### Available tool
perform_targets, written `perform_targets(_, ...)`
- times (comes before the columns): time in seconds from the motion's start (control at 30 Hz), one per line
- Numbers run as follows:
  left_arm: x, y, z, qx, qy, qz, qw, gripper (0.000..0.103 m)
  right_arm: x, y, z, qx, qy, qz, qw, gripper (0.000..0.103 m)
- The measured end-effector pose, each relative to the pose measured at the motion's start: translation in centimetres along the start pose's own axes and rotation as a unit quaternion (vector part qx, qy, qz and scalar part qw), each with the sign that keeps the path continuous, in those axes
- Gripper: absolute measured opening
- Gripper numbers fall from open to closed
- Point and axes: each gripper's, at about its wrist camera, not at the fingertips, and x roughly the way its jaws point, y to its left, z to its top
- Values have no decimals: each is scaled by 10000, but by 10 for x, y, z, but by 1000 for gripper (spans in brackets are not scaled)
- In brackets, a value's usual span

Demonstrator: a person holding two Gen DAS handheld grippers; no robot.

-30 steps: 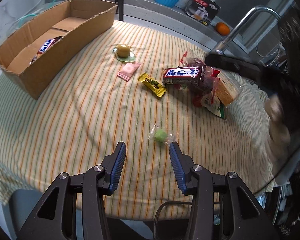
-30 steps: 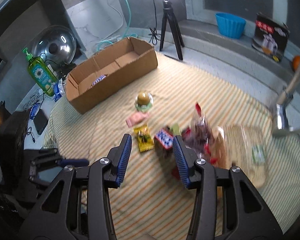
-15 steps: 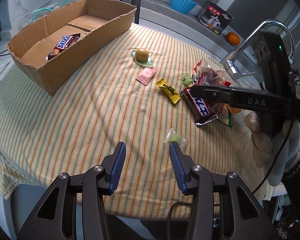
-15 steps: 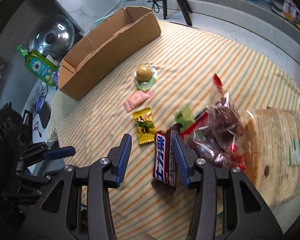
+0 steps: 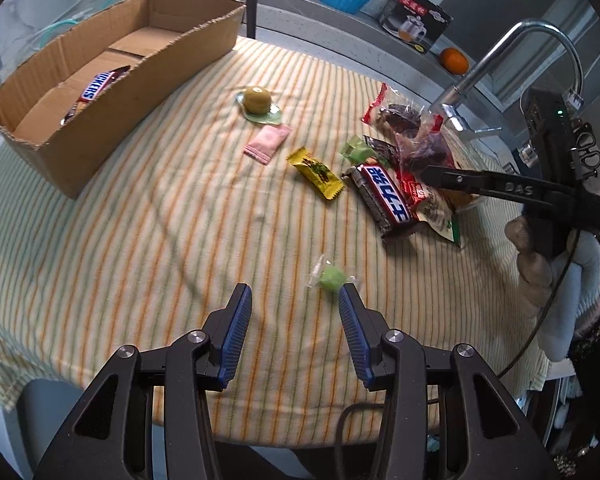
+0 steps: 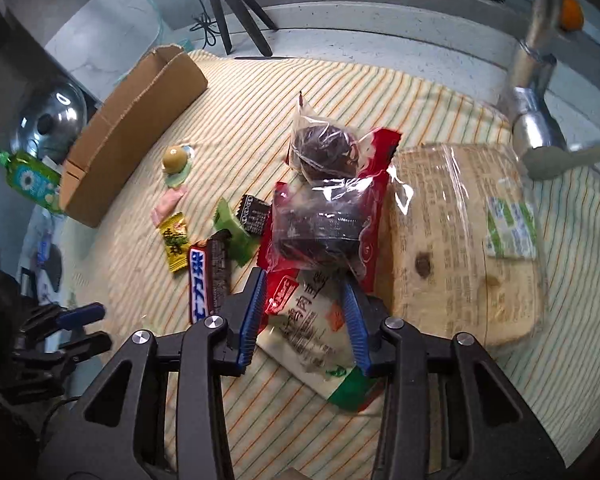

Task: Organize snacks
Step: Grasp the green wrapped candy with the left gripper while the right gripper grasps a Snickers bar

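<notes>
Striped cloth (image 5: 148, 216) covers the desk; faucet (image 5: 540, 36) at far edge, cardboard box (image 5: 112, 76) far left. Near half mostly bare. Left claw (image 5: 296, 312) parted, empty, beside green candy (image 5: 332, 278). Right claw (image 6: 304, 300) closing, straddling white snack packet (image 6: 312, 320), pads not pressing.

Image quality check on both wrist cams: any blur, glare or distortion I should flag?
Left wrist: sharp throughout, heavy fisheye bowing of the striped cloth, dark vignette corners, no strong glare. Right wrist: motion blur, worst at the faucet and bread bag; glare streaks on the clear bag of dark pastries; same barrel distortion.
</notes>
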Motion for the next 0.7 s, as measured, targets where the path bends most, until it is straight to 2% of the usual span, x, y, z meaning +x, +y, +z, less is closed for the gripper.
perform_targets(0.2, 7, -9, 1, 37, 62, -55, 10000, 44, -13, 37, -14, -507, -215, 242, 9982, 40)
perform_targets(0.4, 14, -19, -2, 221, 86, 50, 9997, 44, 1, 77, -19, -1268, -133, -6, 9918, 42)
perform_targets(0.53, 19, -29, -5, 521, -56, 376, 9979, 44, 14, 81, -16, -1435, -23, -123, 9896, 43)
perform_targets(0.7, 30, -30, -4, 626, -137, 573, 9963, 44, 26, 80, -12, -1471, 56, -197, 9889, 43)
